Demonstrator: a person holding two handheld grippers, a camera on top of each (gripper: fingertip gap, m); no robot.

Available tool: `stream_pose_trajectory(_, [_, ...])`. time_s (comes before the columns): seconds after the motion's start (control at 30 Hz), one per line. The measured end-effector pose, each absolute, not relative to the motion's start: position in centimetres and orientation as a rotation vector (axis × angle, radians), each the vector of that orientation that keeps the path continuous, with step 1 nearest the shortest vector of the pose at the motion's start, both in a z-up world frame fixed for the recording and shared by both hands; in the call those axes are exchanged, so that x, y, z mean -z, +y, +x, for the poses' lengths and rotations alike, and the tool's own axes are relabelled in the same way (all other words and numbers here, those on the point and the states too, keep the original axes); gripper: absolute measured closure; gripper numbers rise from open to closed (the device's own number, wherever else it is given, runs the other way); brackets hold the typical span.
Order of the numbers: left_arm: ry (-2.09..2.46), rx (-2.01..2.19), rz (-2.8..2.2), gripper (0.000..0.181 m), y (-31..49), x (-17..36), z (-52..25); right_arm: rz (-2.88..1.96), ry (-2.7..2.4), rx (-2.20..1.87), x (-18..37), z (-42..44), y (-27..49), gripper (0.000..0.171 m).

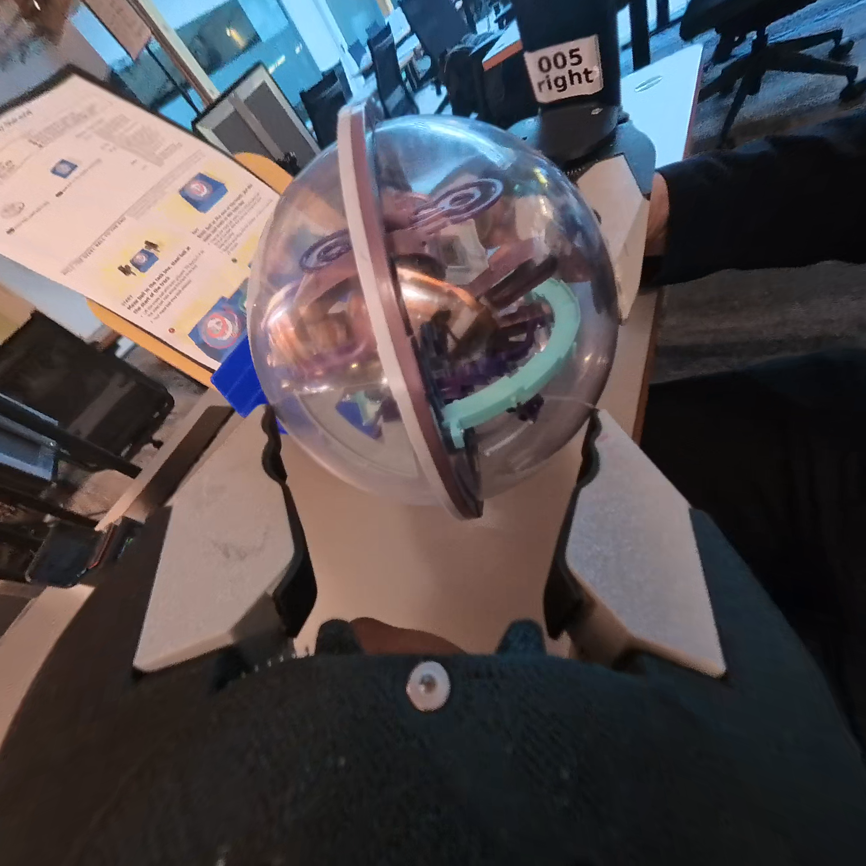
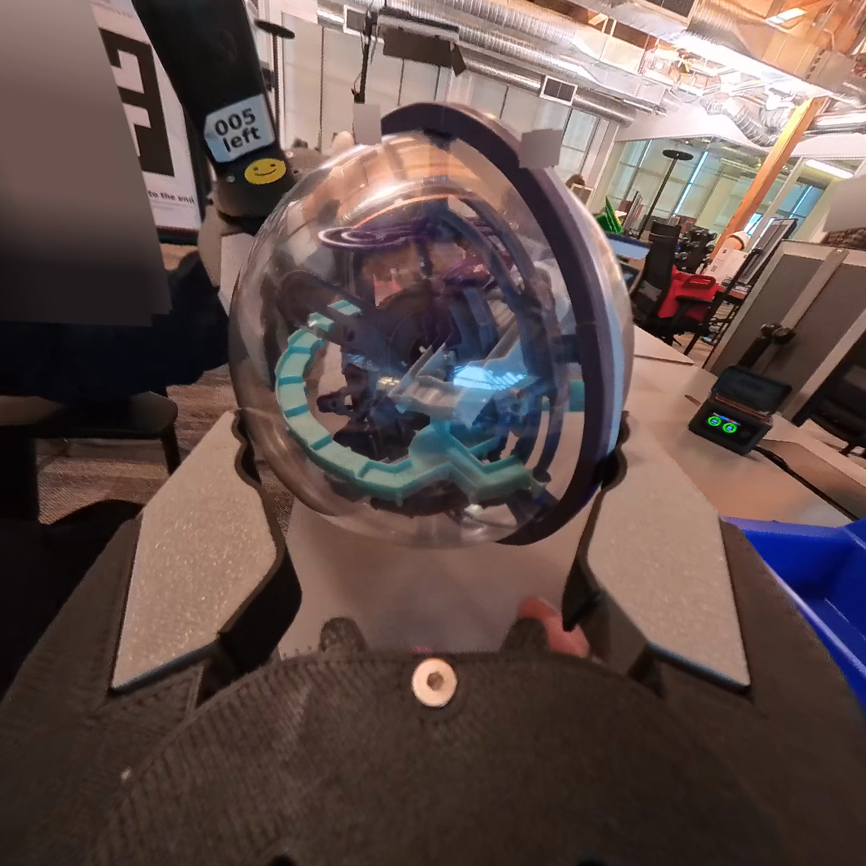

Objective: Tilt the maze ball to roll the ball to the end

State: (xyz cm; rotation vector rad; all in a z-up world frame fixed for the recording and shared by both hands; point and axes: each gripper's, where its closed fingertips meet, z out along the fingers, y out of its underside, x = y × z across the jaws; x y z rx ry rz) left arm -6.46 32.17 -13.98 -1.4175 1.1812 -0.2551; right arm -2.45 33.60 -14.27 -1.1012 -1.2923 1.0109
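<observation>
Both views were wide-angle, with straight lines bowing toward the edges. The left wrist view was dim and cool-toned, lit mainly by blue daylight from the windows (image 1: 225,56) at the back; the sheet (image 1: 117,201) at left caught a warmer, pinkish light. The whole frame was slightly soft with motion blur, and the chairs (image 1: 773,51) behind were smeared. The right wrist view was brighter, lit from the ceiling (image 2: 609,42) and far windows (image 2: 703,173). The sphere (image 2: 421,337) showed glare: a bluish-white reflection near its middle and warm streaks on top. Its rim was blurred. The gripper body (image 2: 421,773) in the foreground lay in shadow, out of focus.
</observation>
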Motion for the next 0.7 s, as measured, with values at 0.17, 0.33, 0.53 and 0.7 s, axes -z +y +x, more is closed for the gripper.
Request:
stream_pose_trajectory(0.17, [1.222, 0.216, -1.365, 0.056, 33.0, 15.7, -6.6, -1.14, -1.343, -0.904, 16.4, -2.5, 34.4, 0.026])
stream_pose_trajectory(0.33, [1.266, 0.194, -1.353, 0.055, 33.4, 17.1, -6.6, -1.219, -1.389, -0.818, 18.3, -2.4, 34.8, 0.025])
stream_pose_trajectory(0.53, [1.303, 0.144, -1.347, 0.056, 33.8, 18.3, -6.7, -1.222, -1.401, -0.697, 19.1, -2.2, 35.1, 0.025])
stream_pose_trajectory(0.7, [1.345, 0.068, -1.382, 0.058, 34.5, 20.1, -7.1, -1.213, -1.425, -0.536, 20.2, -2.1, 35.4, 0.025])
